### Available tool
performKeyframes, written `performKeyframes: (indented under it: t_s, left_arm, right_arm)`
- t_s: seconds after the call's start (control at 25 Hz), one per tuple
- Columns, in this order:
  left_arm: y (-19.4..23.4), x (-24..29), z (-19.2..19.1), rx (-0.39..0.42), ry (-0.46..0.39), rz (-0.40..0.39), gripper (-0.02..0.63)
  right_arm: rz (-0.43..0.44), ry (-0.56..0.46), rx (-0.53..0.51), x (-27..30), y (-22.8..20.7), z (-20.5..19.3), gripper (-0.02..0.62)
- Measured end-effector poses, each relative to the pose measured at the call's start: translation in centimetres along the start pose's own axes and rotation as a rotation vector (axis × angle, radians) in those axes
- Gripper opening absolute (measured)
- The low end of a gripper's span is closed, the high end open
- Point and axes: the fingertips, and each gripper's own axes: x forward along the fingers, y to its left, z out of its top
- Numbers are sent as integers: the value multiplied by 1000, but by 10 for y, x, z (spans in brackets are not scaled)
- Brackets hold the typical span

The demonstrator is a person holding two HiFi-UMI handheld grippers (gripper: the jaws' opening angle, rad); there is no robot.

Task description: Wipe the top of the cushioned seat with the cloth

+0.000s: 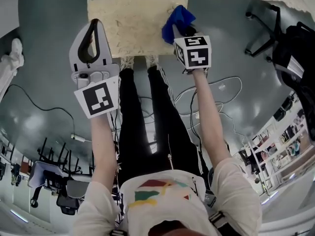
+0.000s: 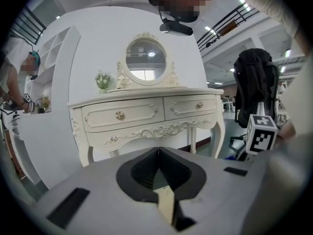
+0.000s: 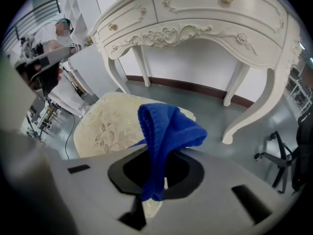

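right gripper (image 3: 155, 187) pinches fuzzy blue cloth (image 3: 166, 131).

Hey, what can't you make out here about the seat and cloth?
Head view: whether the cloth touches the seat; the right gripper covers that spot.
Right gripper view: the seat's right side, behind the cloth.
Left gripper view: nearly all the seat, behind the left gripper's body.

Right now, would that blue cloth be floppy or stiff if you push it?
Probably floppy: the cloth folds and droops over the right gripper. It looks light and fuzzy, so it may bunch up on the seat.
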Motion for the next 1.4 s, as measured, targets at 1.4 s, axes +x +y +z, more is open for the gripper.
performKeyframes:
  t_s: [1.4]
  left_arm:
    - [6,5,3,-102,-9,56,5]
  right_arm:
    - [-127,61,35,-3,-64,-23,35]
